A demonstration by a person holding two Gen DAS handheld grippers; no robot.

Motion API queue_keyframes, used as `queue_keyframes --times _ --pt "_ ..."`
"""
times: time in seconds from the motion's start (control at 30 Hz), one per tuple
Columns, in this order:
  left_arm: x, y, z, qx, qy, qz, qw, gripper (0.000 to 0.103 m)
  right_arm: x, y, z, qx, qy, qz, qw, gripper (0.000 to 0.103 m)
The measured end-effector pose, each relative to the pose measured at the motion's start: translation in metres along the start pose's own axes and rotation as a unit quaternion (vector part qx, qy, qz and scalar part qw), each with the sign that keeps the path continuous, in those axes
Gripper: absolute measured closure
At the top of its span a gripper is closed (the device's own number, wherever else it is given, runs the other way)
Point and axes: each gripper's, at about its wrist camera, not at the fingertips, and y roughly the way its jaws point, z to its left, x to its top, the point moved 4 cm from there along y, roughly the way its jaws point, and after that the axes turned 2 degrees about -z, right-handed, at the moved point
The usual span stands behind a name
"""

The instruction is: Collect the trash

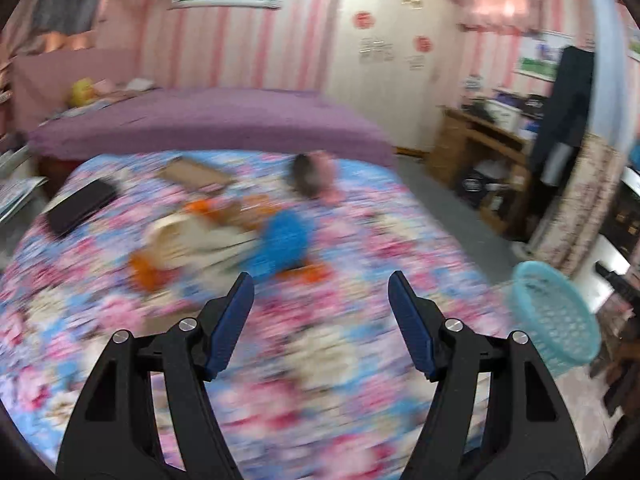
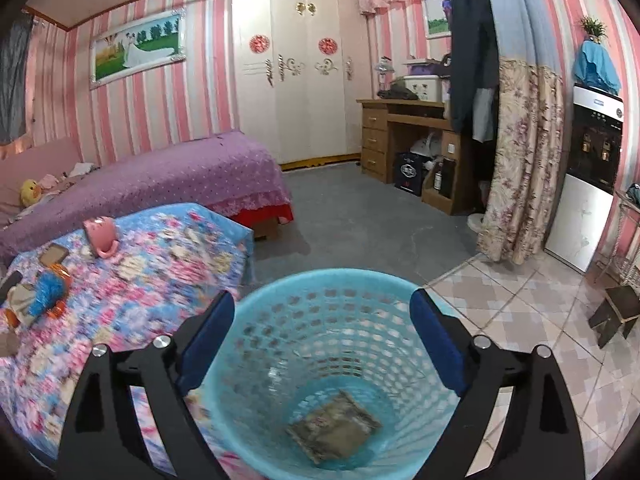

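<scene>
A light blue mesh basket [image 2: 280,320] stands on the floor beside the floral-clothed table [image 2: 160,280], and a crumpled brownish wrapper [image 2: 334,426] lies at its bottom. My right gripper [image 2: 322,300] hangs over the basket's mouth, open, with nothing pressed between its pads. My left gripper [image 1: 320,284] is open and empty above the floral cloth [image 1: 340,360], and the basket [image 1: 552,320] shows at its right. Ahead of it, blurred, lie a plush toy with a blue fuzzy part [image 1: 280,244], a flat brown piece [image 1: 196,174], a black flat item [image 1: 80,206] and a pink mug on its side [image 1: 316,176].
A purple-covered bed [image 2: 180,176] runs behind the table. A white wardrobe [image 2: 300,80], a wooden desk [image 2: 400,140], a floral curtain [image 2: 520,160] and a water dispenser [image 2: 588,176] line the far side. A small dark stool [image 2: 620,308] stands on the tiled floor.
</scene>
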Motion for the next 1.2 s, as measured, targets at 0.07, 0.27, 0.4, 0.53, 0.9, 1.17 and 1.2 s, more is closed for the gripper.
queue_keyframes --times 0.07,0.27,0.4,0.53,0.9,1.17,1.2 --pt "-0.009 -0.002 0.027 0.022 -0.015 0.001 0.9996 0.035 0.003 -0.001 0.028 0.021 -0.004 -0.004 1.0 0.014" --pt "-0.026 0.005 0.066 0.066 -0.022 0.02 0.9974 0.033 0.01 -0.005 0.126 0.093 -0.022 -0.01 0.995 0.013" --pt "-0.039 0.017 0.067 0.065 -0.019 0.036 0.9971 0.029 0.007 -0.008 0.194 0.14 -0.034 -0.011 0.989 0.01" --pt "-0.046 0.036 0.071 0.068 -0.038 0.056 0.9954 0.029 -0.024 -0.004 0.248 0.165 -0.049 0.004 0.985 0.01" --pt "-0.008 0.004 0.103 0.051 -0.054 0.013 0.9971 0.056 -0.066 -0.007 0.296 0.194 -0.108 0.027 0.975 0.01" --pt "0.051 -0.019 0.159 0.089 -0.025 -0.036 0.9951 0.056 -0.068 -0.01 0.343 0.24 -0.137 0.047 0.96 0.01" --pt "0.047 -0.018 0.165 0.095 -0.025 -0.041 0.9943 0.056 -0.069 -0.012 0.353 0.246 -0.147 0.048 0.957 0.01"
